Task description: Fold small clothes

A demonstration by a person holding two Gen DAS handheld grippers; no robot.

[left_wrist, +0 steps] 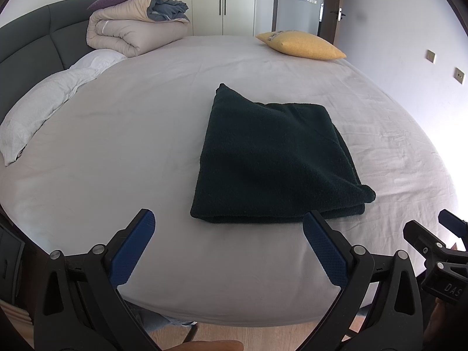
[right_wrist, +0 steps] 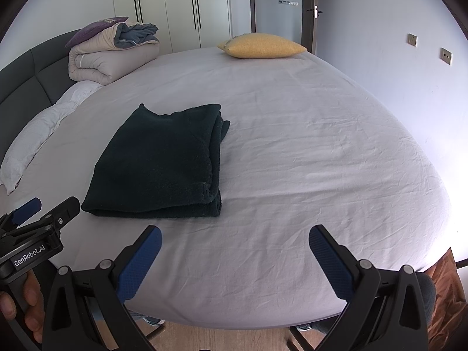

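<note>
A dark green fleece garment point(left_wrist: 272, 158) lies folded into a thick rectangle on the bed's pale sheet point(left_wrist: 117, 152); the right wrist view has the garment point(right_wrist: 163, 161) left of centre. My left gripper point(left_wrist: 228, 219) hovers open just in front of its near edge, blue pads wide apart and holding nothing. My right gripper point(right_wrist: 235, 234) is open too, over bare sheet to the right of the garment. The right gripper point(left_wrist: 438, 228) shows at the edge of the left view, the left gripper point(right_wrist: 44, 207) at the edge of the right view.
A rolled beige duvet with a purple cushion point(left_wrist: 137, 26) sits at the back left by the grey headboard point(left_wrist: 26, 46). White pillows point(left_wrist: 38, 111) line the left side. A yellow pillow point(left_wrist: 301, 45) lies at the far edge. Wooden floor point(left_wrist: 210, 332) shows below the bed's near edge.
</note>
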